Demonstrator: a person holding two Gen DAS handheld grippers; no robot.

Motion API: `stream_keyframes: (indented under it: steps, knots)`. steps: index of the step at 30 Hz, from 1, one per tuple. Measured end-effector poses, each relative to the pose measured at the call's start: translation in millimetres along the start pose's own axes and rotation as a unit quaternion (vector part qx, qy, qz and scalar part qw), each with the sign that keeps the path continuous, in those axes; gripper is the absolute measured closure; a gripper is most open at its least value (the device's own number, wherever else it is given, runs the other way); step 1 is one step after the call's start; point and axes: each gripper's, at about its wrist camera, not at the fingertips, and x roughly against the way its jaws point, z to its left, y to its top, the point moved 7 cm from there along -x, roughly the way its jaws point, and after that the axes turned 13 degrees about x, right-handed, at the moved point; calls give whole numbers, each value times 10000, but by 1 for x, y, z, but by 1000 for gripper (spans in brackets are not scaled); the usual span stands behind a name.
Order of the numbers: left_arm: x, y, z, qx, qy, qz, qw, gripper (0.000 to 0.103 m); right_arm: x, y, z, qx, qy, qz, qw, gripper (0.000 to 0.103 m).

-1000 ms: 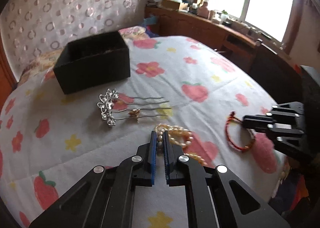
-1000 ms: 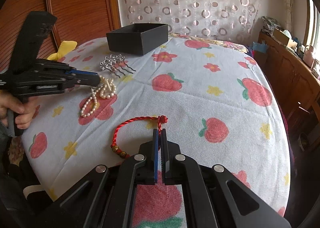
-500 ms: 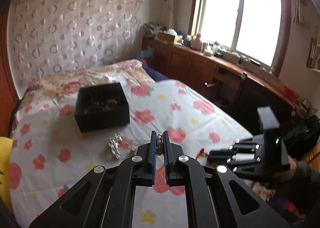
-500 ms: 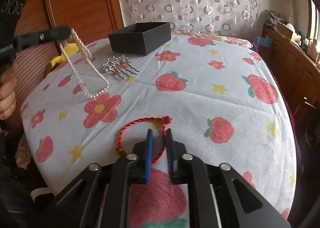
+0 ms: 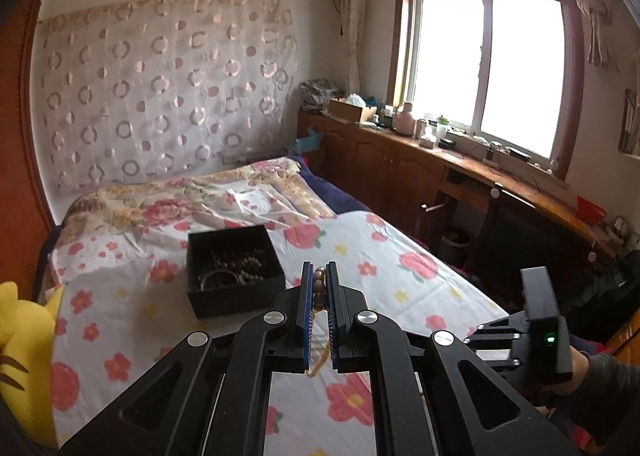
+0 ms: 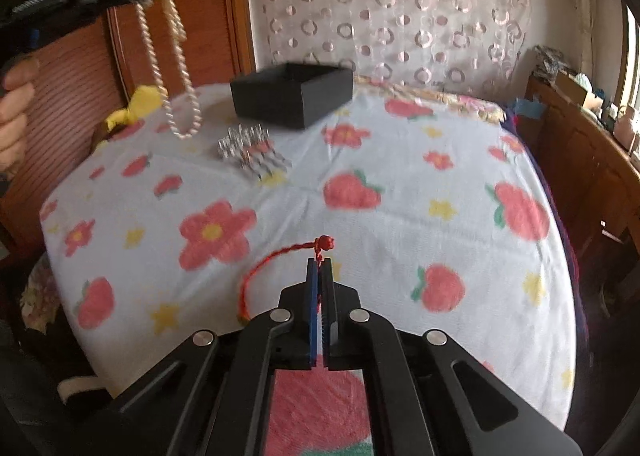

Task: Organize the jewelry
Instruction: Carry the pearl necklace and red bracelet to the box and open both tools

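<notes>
Dark beaded pieces already lay in the black box, mid-frame on the flowered sheet; the silver combs, left of centre, were not yet put away. The left gripper was clamped on the pearl necklace, dangling smooth and looped at upper left. The right gripper had pinched the twisted red cord bracelet low at centre.
</notes>
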Motion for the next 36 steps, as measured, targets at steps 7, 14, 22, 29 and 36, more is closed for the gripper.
stream_keyframes:
  steps: [7,14,22,29,36]
  knots:
    - [-6,28,8,-21,131,-147,9998,98,16,43,-7,259,-147,-339,9990,101]
    - [-23,52,22,-102,300,-168,9994,98,9,91,-21,512,-338,-545,9966,101]
    - [-51,80,48,-41,421,-137,9990,98,-10,147,-41,662,-279,-788,9943,101]
    - [-94,96,74,39,536,-3,9986,98,-36,190,-56,718,-35,-999,9924,101]
    - [-154,77,113,157,683,421,9967,98,-82,210,-58,832,194,-906,9922,101]
